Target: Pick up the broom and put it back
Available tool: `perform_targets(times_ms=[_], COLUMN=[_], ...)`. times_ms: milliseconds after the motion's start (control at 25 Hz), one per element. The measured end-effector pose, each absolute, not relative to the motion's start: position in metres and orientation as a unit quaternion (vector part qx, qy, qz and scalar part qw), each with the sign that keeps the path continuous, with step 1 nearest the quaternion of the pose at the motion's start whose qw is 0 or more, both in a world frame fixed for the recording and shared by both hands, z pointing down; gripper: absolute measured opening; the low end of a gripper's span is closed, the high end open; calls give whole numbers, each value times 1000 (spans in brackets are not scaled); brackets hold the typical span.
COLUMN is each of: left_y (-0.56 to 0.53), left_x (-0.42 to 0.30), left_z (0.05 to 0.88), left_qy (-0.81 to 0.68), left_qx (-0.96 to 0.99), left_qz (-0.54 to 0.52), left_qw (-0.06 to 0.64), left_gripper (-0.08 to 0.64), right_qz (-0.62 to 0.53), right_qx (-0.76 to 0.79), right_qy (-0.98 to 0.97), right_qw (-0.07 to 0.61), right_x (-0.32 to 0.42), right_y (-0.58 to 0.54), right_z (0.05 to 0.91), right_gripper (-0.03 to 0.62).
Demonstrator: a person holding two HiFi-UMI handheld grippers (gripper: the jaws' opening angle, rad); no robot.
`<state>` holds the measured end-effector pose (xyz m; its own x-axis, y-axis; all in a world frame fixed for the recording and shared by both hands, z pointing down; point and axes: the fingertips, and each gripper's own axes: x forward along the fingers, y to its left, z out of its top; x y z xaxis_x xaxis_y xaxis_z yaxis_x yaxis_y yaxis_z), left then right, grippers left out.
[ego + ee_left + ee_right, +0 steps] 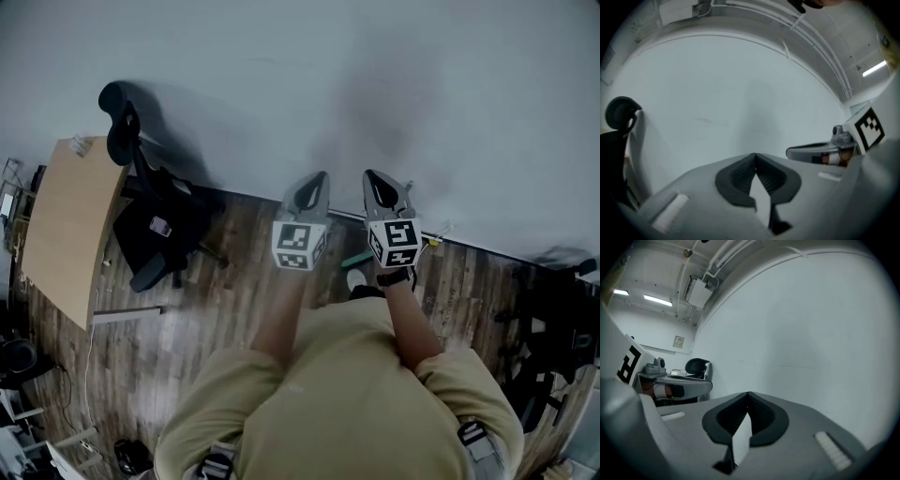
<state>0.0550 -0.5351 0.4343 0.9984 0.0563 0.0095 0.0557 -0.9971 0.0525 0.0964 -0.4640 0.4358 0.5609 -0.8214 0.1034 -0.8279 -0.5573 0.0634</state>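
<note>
I make out no broom in any view. My left gripper (319, 178) and right gripper (373, 176) are held up side by side, pointing level at the pale wall (394, 84). In the left gripper view the left gripper (755, 154) is shut with nothing in it, and the right gripper (820, 152) shows at its right. The right gripper view has the right gripper (748, 393) shut and empty too, with the left gripper (679, 387) beside it. A small green thing (356, 260) lies on the floor at the wall's foot, mostly hidden behind my arms.
A black office chair (155, 220) stands at the left by a wooden desk (66, 225). Its headrest (618, 112) also shows in the left gripper view. Dark chairs (553, 328) stand at the right. The floor is wood plank (216, 309).
</note>
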Motion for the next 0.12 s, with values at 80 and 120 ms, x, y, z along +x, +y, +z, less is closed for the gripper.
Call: perform_targets(times_ms=[80, 120], left_y=[-558, -570], left_x=[36, 26], left_z=[444, 450], left_qy=[16, 10], left_qx=[999, 999], left_qz=[13, 17], left_qw=[31, 34], left_gripper=[2, 2], right_qz=[36, 38], right_qx=[873, 869], right_qy=[-482, -490], right_qw=[58, 61], right_x=[79, 70], right_y=[-489, -501], right_z=[443, 448], right_gripper=[5, 5])
